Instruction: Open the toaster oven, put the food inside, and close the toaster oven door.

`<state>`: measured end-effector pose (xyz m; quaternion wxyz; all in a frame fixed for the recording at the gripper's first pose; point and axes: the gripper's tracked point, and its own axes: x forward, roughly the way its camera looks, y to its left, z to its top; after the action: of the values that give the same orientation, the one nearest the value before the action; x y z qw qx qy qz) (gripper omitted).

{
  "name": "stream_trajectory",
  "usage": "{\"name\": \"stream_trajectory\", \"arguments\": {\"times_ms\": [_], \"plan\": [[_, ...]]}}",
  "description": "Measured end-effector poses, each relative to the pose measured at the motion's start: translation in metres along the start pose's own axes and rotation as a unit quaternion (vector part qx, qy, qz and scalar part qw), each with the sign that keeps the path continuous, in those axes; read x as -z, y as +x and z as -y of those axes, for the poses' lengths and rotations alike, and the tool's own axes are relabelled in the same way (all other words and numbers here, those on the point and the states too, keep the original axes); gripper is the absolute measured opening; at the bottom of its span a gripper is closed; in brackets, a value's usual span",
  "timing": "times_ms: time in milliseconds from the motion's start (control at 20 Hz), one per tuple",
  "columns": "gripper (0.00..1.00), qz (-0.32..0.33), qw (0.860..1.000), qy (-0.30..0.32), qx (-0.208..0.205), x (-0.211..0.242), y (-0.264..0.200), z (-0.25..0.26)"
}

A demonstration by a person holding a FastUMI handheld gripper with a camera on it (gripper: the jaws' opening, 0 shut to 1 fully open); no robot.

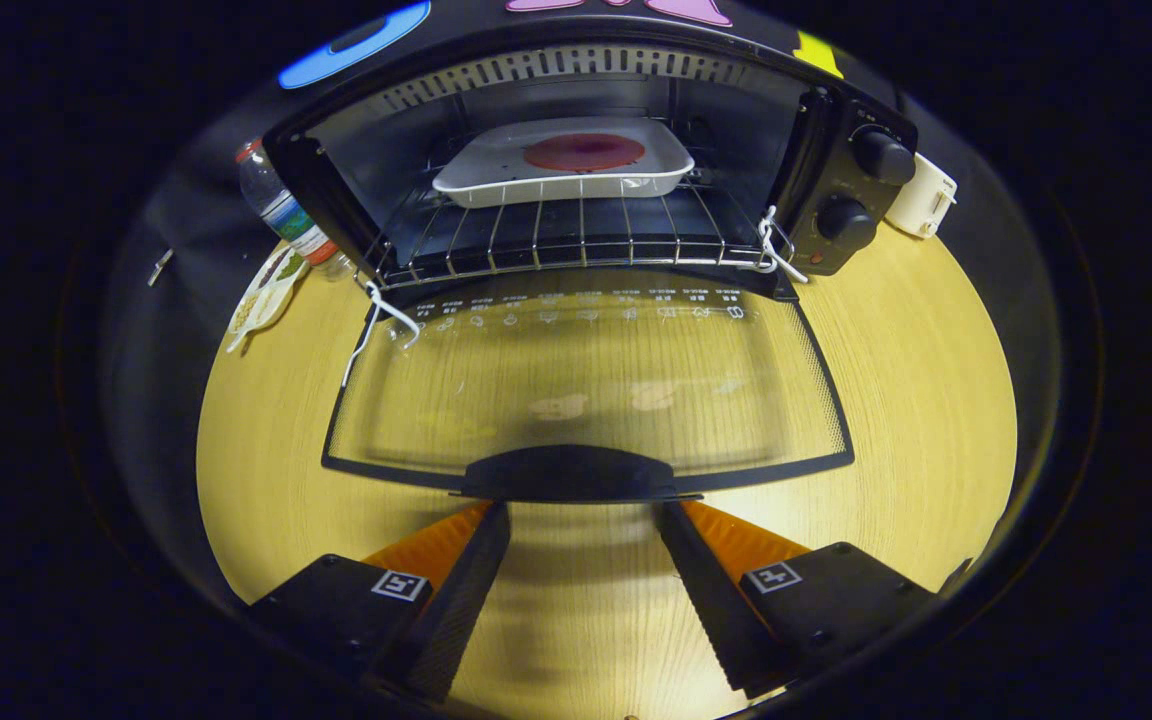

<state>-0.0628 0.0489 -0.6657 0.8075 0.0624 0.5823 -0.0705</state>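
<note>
A black toaster oven (836, 130) stands on the wooden table, its glass door (586, 390) folded down flat toward me. On the wire rack (576, 235) inside rests a white rectangular dish (496, 165) holding a round dark-red piece of food (584, 152). The door's dark handle (568, 473) lies just ahead of my fingertips. My gripper (584, 515) is open, its fingers spread to either side of the handle's width and just short of it, with nothing between them.
Two control knobs (881, 155) sit on the oven's right panel. A small white appliance (921, 197) stands right of the oven. A water bottle (281, 210) and a flat packet (261, 295) lie left of it. Bare wooden tabletop (936, 400) flanks the door.
</note>
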Motion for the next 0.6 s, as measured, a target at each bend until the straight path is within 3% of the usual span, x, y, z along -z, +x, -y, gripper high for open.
{"name": "stream_trajectory", "arguments": {"times_ms": [100,600], "plan": [[0.98,0.007,1.000,-0.010,0.007,0.000,0.000,0.001],[0.98,0.107,0.993,0.026,-0.048,-0.032,-0.064,-0.010]]}}
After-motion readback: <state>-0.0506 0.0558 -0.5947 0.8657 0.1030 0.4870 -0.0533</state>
